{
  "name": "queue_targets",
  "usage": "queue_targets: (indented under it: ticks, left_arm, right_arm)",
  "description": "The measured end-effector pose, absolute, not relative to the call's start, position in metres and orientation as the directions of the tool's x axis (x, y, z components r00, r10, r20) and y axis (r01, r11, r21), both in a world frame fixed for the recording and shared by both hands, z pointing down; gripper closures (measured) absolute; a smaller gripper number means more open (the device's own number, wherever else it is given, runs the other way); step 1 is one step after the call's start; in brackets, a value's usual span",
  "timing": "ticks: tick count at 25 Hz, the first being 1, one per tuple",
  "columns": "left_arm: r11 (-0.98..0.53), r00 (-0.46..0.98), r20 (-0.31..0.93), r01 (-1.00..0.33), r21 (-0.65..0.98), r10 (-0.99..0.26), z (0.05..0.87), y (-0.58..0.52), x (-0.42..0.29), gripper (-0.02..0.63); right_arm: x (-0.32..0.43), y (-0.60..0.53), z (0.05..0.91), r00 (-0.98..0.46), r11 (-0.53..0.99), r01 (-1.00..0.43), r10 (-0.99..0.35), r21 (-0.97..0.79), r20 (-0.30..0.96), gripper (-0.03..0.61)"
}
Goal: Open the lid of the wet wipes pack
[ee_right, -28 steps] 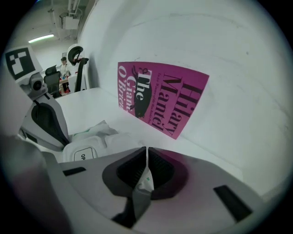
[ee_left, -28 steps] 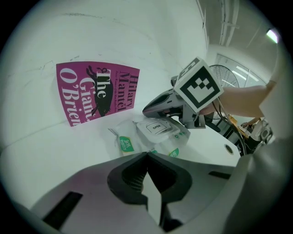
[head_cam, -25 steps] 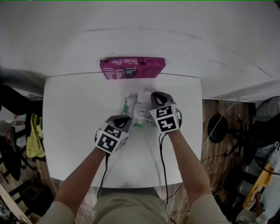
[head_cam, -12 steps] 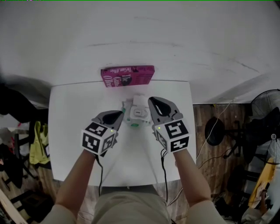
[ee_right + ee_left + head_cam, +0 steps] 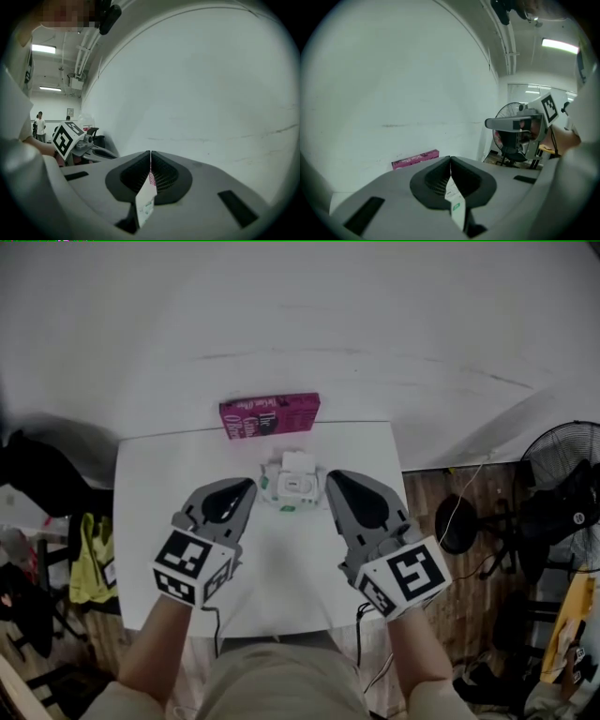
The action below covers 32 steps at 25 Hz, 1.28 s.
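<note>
Head view: left claw (image 5: 249,486) and right claw (image 5: 331,477) closed near wipes pack (image 5: 292,487); probably soft, light; grip stiff lid (image 5: 299,463) edge.

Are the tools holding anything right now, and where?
Nothing. The left tool and right tool are shut and empty; the wet wipes pack lies on the table.

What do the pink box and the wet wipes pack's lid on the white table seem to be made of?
Pink box: likely printed cardboard, given its flat faces, sharp edges and lettering. Lid of the wet wipes pack: probably smooth, rigid white plastic; it appears raised as a stiff flap. Both look small, so this is uncertain.
</note>
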State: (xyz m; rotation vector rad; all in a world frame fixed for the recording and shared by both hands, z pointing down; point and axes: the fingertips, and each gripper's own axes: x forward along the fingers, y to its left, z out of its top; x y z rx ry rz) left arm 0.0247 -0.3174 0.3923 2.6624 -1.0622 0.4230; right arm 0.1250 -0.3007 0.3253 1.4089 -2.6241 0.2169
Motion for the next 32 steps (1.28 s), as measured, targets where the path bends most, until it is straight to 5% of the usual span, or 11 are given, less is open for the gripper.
queue_targets:
  ticks: [14, 32]
  left_arm:
    - [-0.706, 0.706, 0.274, -0.699, 0.118, -0.653, 0.332, -0.244, -0.009, 0.592]
    - [-0.678, 0.662, 0.324, -0.730, 0.079, -0.675, 0.345, -0.208, -0.032, 0.592]
  right_arm:
    - [0.123, -0.203, 0.299, -0.509, 0.507, -0.860, -0.840, -0.062, 0.189, 0.554]
    - [0.099, -0.178, 0.320, -0.576, 0.573, -0.815, -0.784, -0.089, 0.234, 0.555]
